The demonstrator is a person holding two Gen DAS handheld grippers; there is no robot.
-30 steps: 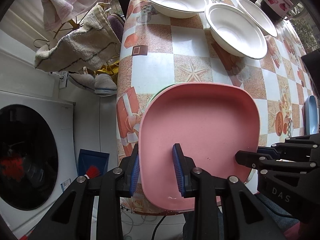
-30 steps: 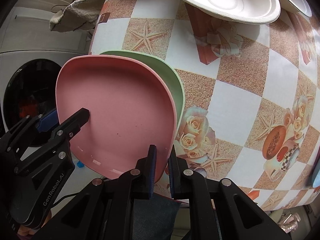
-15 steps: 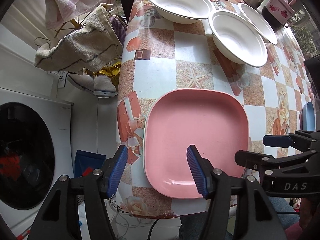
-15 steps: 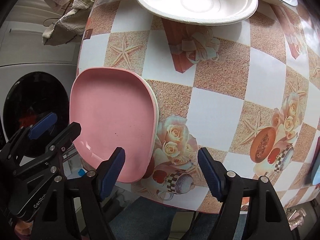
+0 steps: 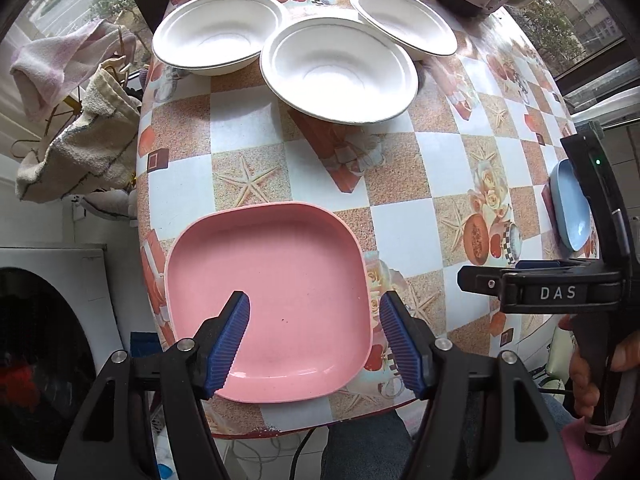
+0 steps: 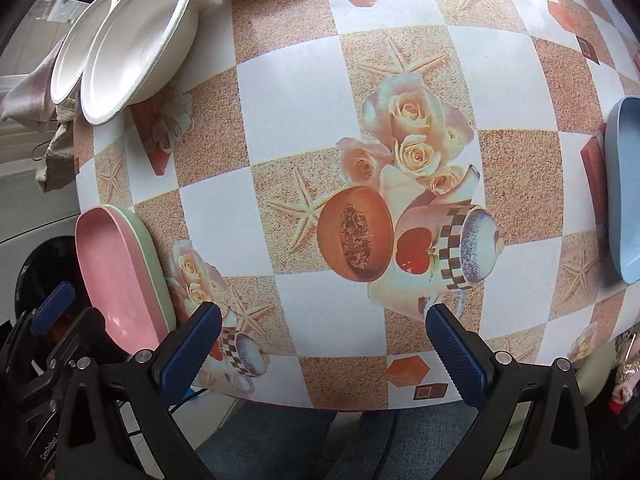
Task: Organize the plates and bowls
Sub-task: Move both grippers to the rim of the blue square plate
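At the table's near left corner the pink plate [image 5: 268, 300] lies flat on a green plate [image 6: 154, 264], only a thin edge of which shows from the right wrist view. The left gripper [image 5: 316, 336] hangs over the pink plate's near edge; its jaws have just been opening and now stand apart, pressing on nothing, so the plate is released. The right gripper [image 6: 324, 356] has its fingers spread wide over bare tablecloth [image 6: 280, 100] near the table's front edge, holding nothing. That stacking step looks finished. Judging by what is left, the blue plate [image 6: 626, 192] at the table's right edge is the likely next piece: the right gripper would need to reach its rim, close on it and carry it to the stack. Three white bowls [image 5: 340, 68] wait along the far edge, not yet nested.
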